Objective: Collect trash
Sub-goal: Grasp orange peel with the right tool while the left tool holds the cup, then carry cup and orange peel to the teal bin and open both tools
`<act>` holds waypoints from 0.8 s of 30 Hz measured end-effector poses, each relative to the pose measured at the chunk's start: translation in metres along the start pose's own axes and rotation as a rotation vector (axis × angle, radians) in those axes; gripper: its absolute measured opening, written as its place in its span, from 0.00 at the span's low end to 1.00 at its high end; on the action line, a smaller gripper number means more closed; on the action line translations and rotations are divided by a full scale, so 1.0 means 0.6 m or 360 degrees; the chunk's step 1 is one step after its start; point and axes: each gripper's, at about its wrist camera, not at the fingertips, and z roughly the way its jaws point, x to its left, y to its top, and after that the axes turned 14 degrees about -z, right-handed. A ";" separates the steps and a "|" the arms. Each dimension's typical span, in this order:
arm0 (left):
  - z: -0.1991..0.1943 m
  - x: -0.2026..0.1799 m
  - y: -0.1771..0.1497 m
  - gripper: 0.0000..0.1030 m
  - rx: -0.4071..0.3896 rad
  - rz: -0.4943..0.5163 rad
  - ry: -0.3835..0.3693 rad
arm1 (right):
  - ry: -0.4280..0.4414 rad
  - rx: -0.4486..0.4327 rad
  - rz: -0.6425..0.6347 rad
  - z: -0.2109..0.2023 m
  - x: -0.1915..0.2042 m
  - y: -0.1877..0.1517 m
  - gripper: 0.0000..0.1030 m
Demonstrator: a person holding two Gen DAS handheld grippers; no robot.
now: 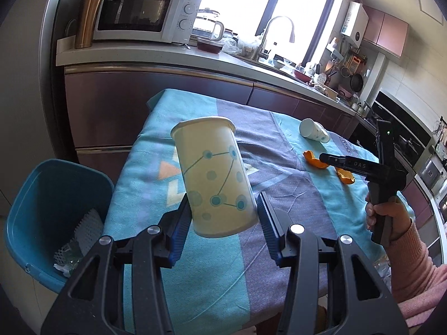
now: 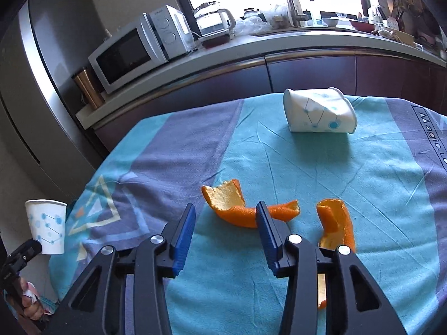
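The risk I see first is with my left claw (image 1: 223, 217): it pinches a paper cup (image 1: 213, 178) low on its wall, near the base, and the cup leans to one side between the blue pads. Paper that thin could buckle or twist out if I squeeze unevenly or swing hard, and it would drop on the desk (image 1: 279, 256) or the floor instead of into the blue bin (image 1: 30, 223), which stands off the desk's left edge and already has white scraps in it. The cup hangs over the cloth, not yet over the bin, so letting go now would miss.

My right claw (image 2: 226, 229) is spread about halfway and holds nothing. It hovers low over the long orange peel (image 2: 237, 209); one pad stands in front of the peel's middle, and whether it touches I cannot tell. A curled peel like that could slide or flip away if the pads close on its edge. The second orange peel (image 2: 336, 223) lies just beside it, and another paper cup, crushed (image 2: 318, 114), lies on its side farther back on the cloth
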 end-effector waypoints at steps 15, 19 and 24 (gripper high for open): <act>-0.014 0.027 -0.006 0.46 -0.0014 -0.0058 0.0044 | -0.0401 0.0179 -0.0612 0.040 0.074 0.017 0.24; -0.021 0.042 -0.006 0.46 -0.0029 -0.0081 0.0060 | -0.0285 0.0141 -0.0530 0.021 0.068 0.023 0.15; -0.037 0.066 -0.002 0.46 -0.0069 -0.0122 0.0093 | -0.0053 0.0063 -0.0447 -0.006 0.096 0.029 0.13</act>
